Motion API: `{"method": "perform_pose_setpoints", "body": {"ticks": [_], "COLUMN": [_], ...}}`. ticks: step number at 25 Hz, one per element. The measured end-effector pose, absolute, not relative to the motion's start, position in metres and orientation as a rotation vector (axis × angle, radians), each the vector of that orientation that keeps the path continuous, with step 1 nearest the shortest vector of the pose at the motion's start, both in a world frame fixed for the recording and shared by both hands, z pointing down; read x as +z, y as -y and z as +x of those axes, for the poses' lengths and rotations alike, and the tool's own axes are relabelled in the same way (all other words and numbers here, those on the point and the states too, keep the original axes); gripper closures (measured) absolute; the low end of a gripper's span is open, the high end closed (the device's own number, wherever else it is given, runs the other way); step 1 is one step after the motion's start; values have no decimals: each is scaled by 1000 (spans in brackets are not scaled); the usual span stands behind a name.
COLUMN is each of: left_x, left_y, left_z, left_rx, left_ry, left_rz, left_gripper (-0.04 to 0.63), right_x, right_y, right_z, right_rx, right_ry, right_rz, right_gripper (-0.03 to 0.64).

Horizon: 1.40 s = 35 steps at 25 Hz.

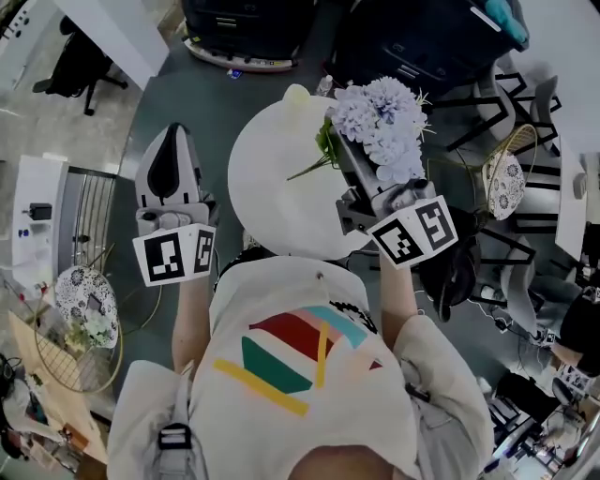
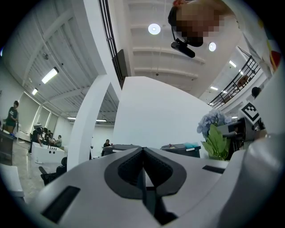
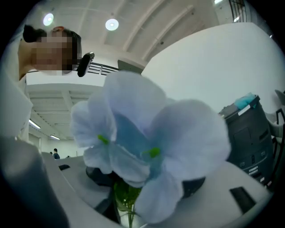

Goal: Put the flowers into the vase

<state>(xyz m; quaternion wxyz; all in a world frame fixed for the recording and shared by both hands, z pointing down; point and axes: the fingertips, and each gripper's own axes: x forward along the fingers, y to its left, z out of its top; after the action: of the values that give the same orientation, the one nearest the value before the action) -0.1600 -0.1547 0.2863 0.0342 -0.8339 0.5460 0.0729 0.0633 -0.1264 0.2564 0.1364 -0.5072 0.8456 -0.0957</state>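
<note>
A bunch of pale blue-violet flowers (image 1: 382, 124) with green leaves is held up in front of the person, and my right gripper (image 1: 349, 157) is shut on its stems. In the right gripper view the blooms (image 3: 147, 142) fill the middle and green stems (image 3: 124, 198) run down between the dark pads. My left gripper (image 1: 170, 141) hangs left of the round white table (image 1: 267, 202), jaws shut with nothing between them (image 2: 142, 151). The flowers (image 2: 213, 127) also show at the right of the left gripper view. A pale rounded thing (image 1: 298, 97) at the table's far edge may be the vase.
Dark cabinets (image 1: 253, 23) stand beyond the table, one with a teal item (image 3: 245, 101) on top. Black chair frames (image 1: 525, 234) crowd the right. Patterned round pieces in wire frames lie at lower left (image 1: 86, 302) and at right (image 1: 504, 184). People stand far off (image 2: 10, 118).
</note>
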Motion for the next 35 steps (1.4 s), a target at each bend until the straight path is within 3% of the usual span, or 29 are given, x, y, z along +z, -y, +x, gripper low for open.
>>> {"method": "perform_pose_setpoints", "body": {"ticks": [15,35], "left_x": [304,352], "left_y": [156,141], "left_z": [-168,-223], "left_rx": [136,-173], "left_ry": [-1732,-1975], "left_rz": [-2564,-2453], "left_gripper": [589,589], "right_x": [206,360], "right_y": [213,297], "right_z": [105,67], "right_rx": [42,26], "right_ry": [-2307,-2507], "right_rz": [-1587,-1753], "right_gripper": [321,319]}}
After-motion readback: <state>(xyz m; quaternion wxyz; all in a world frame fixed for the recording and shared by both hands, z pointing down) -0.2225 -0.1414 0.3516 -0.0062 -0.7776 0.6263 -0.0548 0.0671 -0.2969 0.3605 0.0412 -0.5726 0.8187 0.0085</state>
